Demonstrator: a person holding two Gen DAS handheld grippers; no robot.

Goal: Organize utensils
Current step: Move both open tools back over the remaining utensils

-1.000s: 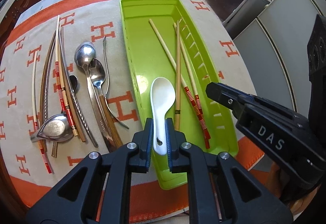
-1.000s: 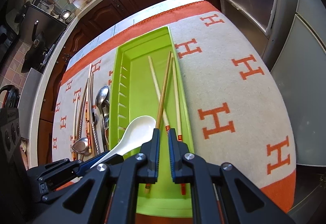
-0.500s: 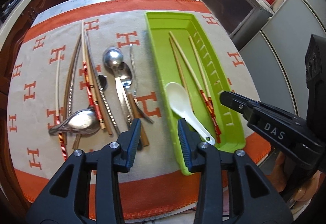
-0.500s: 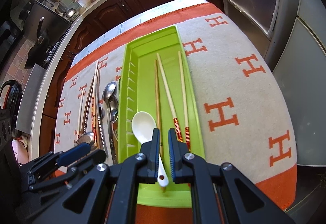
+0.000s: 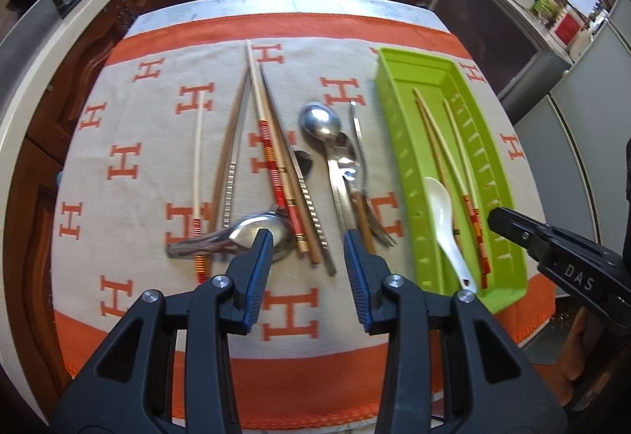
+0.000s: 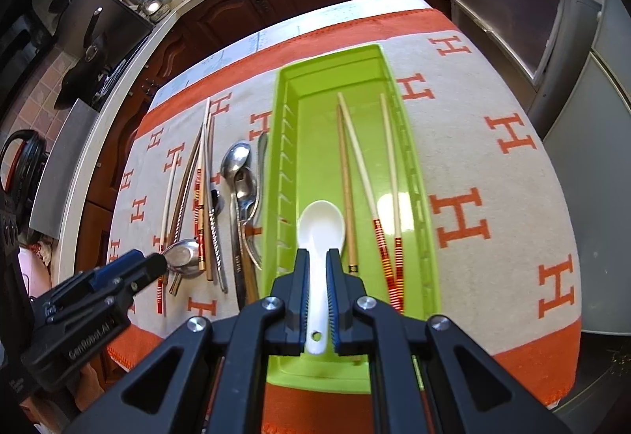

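Kitchen table under its orange-and-cream cloth: your left gripper, jaws parted and empty, has let the white spoon go into the green tray and swung over the loose cutlery, while your right gripper hovers nearly shut above the spoon.

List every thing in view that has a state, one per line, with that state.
Left gripper: open, nothing between its pads, over the cloth.
Right gripper: shut, empty, above the white spoon's handle.
White spoon: lying in the tray, bowl up.
Green tray: holds the spoon and three chopsticks.
Large steel spoon: lying on the cloth, outside the tray.
Ladle-like steel spoon: lying crosswise on the cloth.
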